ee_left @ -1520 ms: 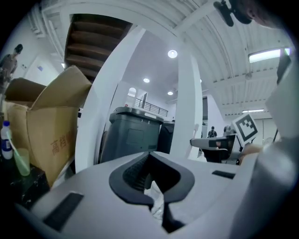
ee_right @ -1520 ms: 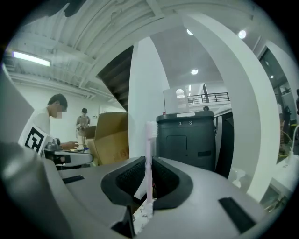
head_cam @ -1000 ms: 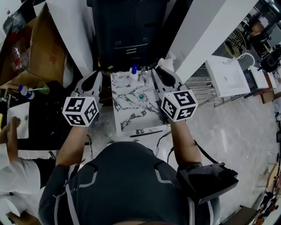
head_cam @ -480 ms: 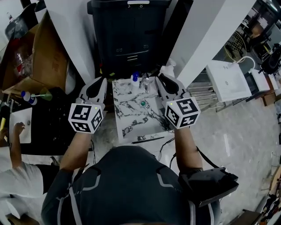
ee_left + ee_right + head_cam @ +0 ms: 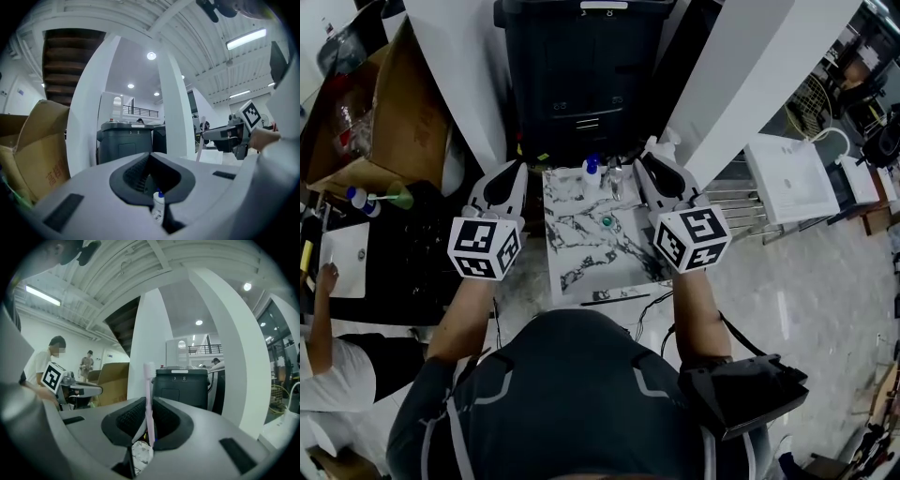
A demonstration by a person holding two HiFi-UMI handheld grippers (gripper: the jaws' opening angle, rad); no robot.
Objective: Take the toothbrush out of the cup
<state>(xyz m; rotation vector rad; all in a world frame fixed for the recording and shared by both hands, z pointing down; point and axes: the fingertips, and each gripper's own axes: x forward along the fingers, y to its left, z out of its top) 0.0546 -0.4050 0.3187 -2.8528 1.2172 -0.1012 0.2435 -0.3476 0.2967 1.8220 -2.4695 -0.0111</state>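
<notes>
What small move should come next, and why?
Probably raise the right gripper straight up a little: its jaws are closed on the upright toothbrush, and the cup shows just below them, so I can't tell the brush's lower end has cleared the rim.

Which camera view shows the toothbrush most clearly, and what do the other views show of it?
The right gripper view: the toothbrush stands upright, clamped in the right gripper, bristles on top. The left gripper view shows only a thin pale stick far off. In the head view it is too small to tell.
</notes>
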